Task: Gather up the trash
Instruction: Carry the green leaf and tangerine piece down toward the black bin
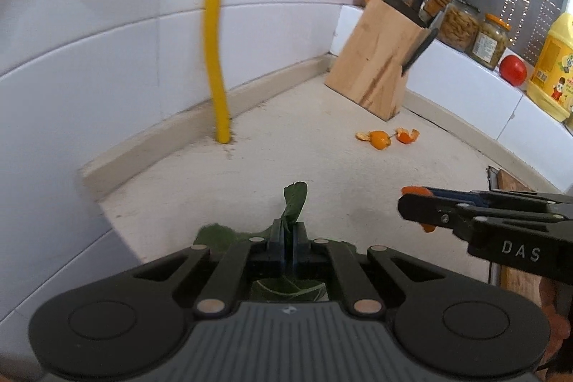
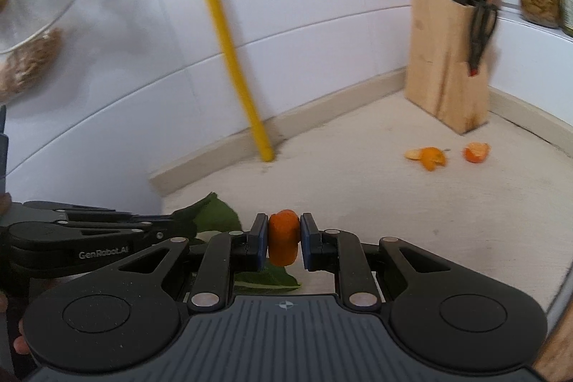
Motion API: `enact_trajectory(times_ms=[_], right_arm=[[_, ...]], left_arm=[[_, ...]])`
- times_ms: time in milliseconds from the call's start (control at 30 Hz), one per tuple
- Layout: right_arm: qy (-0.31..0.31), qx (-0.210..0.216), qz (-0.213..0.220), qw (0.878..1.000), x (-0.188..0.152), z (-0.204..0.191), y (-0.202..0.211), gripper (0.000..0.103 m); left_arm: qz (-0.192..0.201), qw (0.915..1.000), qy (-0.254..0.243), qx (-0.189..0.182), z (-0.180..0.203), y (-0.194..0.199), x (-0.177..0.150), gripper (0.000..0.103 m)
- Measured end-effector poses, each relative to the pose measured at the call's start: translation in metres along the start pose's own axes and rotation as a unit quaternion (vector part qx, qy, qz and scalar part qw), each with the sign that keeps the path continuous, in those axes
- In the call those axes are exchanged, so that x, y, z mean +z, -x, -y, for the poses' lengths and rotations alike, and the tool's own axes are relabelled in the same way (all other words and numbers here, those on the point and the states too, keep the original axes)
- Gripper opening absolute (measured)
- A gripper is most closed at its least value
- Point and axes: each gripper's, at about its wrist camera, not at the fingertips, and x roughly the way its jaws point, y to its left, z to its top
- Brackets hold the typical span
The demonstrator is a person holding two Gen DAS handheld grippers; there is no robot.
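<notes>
Holding trash in both tools: left gripper [image 1: 286, 235] was clamped on limp green leaf [image 1: 295, 199], right gripper [image 2: 283, 240] pinched curled orange peel chunk [image 2: 283, 242]. Judged partly done. Two orange peel scraps [image 2: 446, 154] lay on pale stone counter [image 2: 358, 188], well apart, at one o'clock from right gripper.

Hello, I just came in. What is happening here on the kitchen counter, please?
A person is clearing scraps from a pale stone counter, with hand-held tongs in each hand. The left tongs are shut on a limp green leaf. The right tongs are shut on a small orange piece of peel. Two more curled orange peel pieces lie on the counter, in front of a light wooden knife block in the corner. No bin is visible.
</notes>
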Motion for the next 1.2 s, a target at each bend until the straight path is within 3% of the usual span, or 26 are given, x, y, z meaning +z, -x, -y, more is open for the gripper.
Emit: enact_trajectory(times_ms=[667, 1200], right_arm=[[0.063, 0.094, -0.034, 0.993, -0.015, -0.110, -0.024, 0.024], [0.088, 0.139, -0.083, 0.983, -0.034, -0.165, -0.060, 0.024]], left_arm=[[0.028, 0.9947, 0.061, 0.077, -0.079, 0.072, -0.045, 0.001], [0.009, 0.9857, 0.107, 0.129, -0.134, 0.086, -0.077, 0.001]])
